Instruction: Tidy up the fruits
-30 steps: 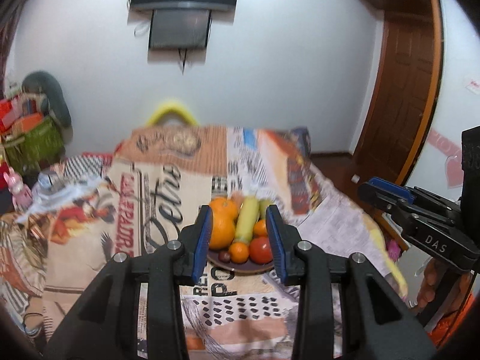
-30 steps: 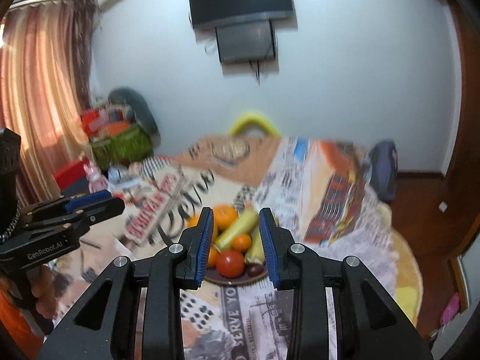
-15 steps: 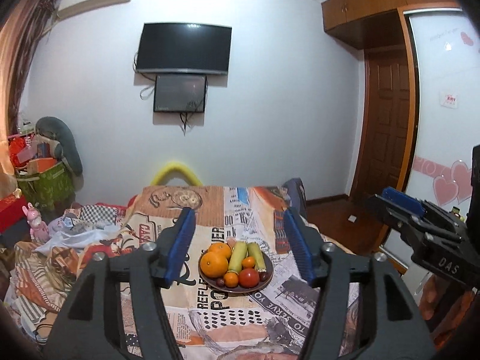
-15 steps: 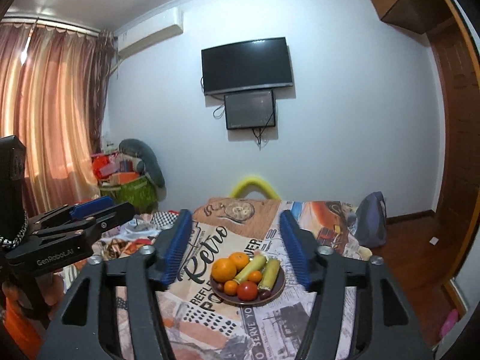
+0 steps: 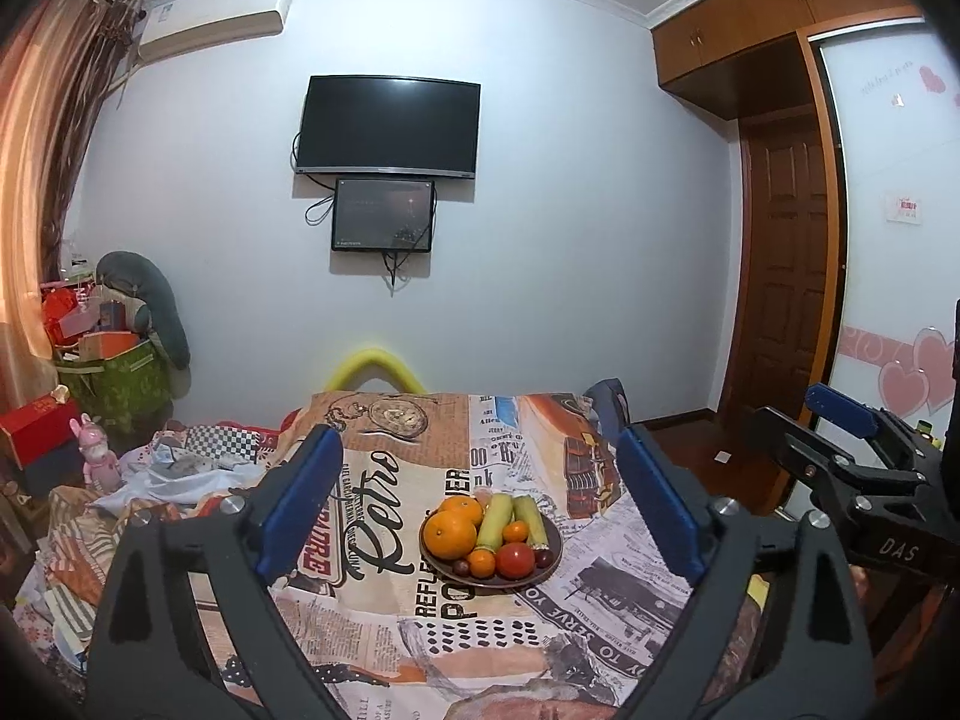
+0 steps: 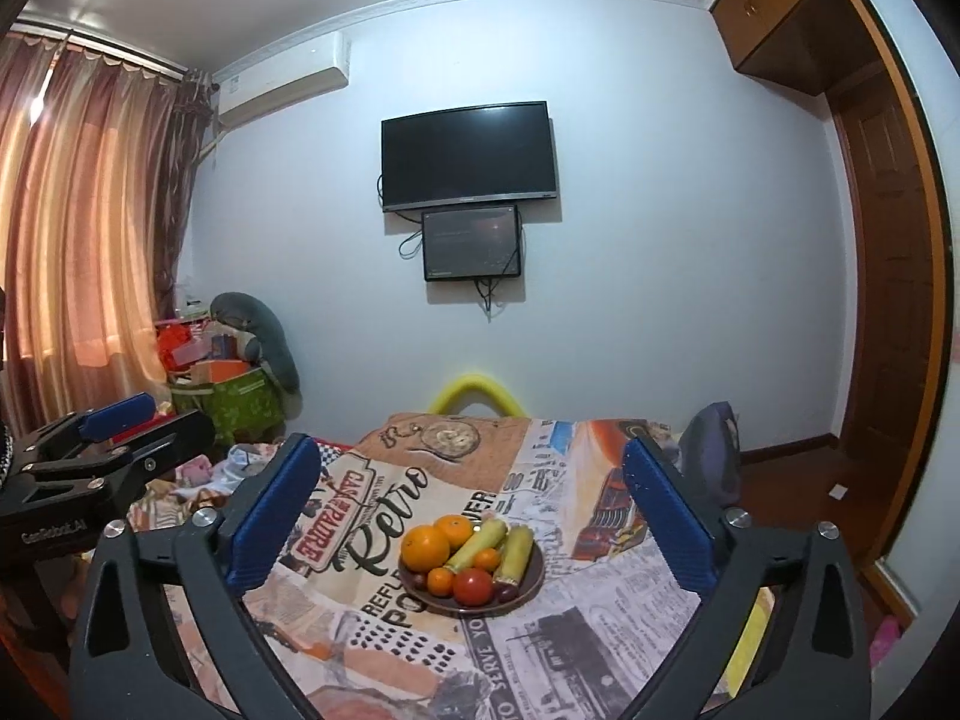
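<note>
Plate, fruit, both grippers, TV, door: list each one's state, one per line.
Plate: flat on the printed cloth, full of fruit.
Large orange: on the plate, untouched.
Tomato: on the plate's near edge.
Left gripper: jaws opening, nothing between them.
Right gripper: jaws opening, nothing between them.
TV: screen dark.
Door: closed.

Dark round plate (image 5: 549, 564) sits flat on the retro-print cloth, piled with fruit. 2 big oranges (image 5: 450, 534) at back-left, touching. 2 pale green-yellow sticks (image 5: 494, 521) lie side by side pointing away, right of the oranges. 1 red tomato (image 5: 515, 560) at the front, 2 small tangerines (image 5: 482, 563) near it, small dark fruits (image 5: 462, 567) at the front rim. All on the plate.
</note>
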`<state>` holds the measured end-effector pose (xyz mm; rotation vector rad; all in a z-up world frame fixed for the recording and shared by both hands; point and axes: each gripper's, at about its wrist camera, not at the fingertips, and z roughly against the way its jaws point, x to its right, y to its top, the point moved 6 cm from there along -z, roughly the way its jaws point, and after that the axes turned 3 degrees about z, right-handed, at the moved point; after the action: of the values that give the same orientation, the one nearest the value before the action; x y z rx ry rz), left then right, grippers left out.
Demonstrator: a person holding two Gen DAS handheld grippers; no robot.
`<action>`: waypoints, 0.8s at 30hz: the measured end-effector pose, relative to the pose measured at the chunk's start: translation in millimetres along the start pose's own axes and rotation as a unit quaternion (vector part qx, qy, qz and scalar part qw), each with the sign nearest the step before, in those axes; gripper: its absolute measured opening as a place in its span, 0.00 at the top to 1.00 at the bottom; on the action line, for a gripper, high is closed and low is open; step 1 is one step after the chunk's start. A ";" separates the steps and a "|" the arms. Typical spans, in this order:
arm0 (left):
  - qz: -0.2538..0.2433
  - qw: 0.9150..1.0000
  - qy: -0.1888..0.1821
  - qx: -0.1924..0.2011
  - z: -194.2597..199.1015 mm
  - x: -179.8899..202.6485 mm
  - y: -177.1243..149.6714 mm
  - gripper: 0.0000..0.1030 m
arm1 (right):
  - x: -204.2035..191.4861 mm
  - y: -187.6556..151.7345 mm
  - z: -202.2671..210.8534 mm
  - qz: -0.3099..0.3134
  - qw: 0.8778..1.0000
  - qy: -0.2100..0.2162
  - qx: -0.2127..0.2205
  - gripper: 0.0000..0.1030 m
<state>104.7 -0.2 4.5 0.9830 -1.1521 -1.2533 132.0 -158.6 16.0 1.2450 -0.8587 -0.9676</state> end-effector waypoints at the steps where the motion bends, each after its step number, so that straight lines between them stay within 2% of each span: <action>1: 0.000 1.000 0.000 0.000 0.8 -0.5 -0.7 0.08 | -0.2 -0.4 1.1 0.002 1.000 -0.003 0.000 0.01; 24: -0.003 1.000 -0.004 -0.004 3.4 2.6 -8.0 0.01 | 2.6 -6.3 9.3 -0.002 1.000 -0.008 -0.009 0.00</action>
<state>99.8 -3.4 -2.5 0.9766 -1.1515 -1.2670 123.6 -164.7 11.0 1.2263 -0.8587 -0.9866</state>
